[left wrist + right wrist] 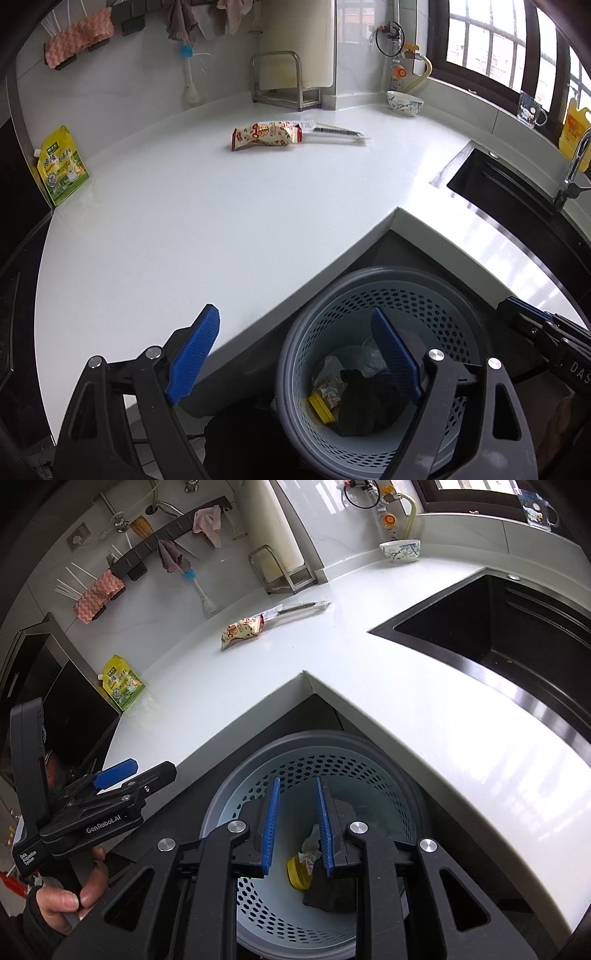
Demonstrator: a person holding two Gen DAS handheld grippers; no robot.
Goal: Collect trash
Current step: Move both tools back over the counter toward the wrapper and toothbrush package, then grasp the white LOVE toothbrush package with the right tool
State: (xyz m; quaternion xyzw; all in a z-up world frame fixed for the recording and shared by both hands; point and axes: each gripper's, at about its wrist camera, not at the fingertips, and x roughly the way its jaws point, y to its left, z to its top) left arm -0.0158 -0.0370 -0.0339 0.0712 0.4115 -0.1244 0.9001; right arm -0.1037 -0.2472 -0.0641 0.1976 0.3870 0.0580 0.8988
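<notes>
Daylight from my window [491,48] keeps everything bright, with glare streaks on the white counter [509,258] beside the sink [480,635]. Fisheye bends the edges hard, corners go black, otherwise pretty sharp.

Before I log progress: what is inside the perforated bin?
Inside the bin lie a dark wad, a yellow piece, crumpled wrapper and something clear. What lies beneath them is hidden.

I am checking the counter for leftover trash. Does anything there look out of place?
Yes. A crumpled snack wrapper lies loose in the middle of the white counter, touching a long clear packet. Both look like trash outside the bin.
</notes>
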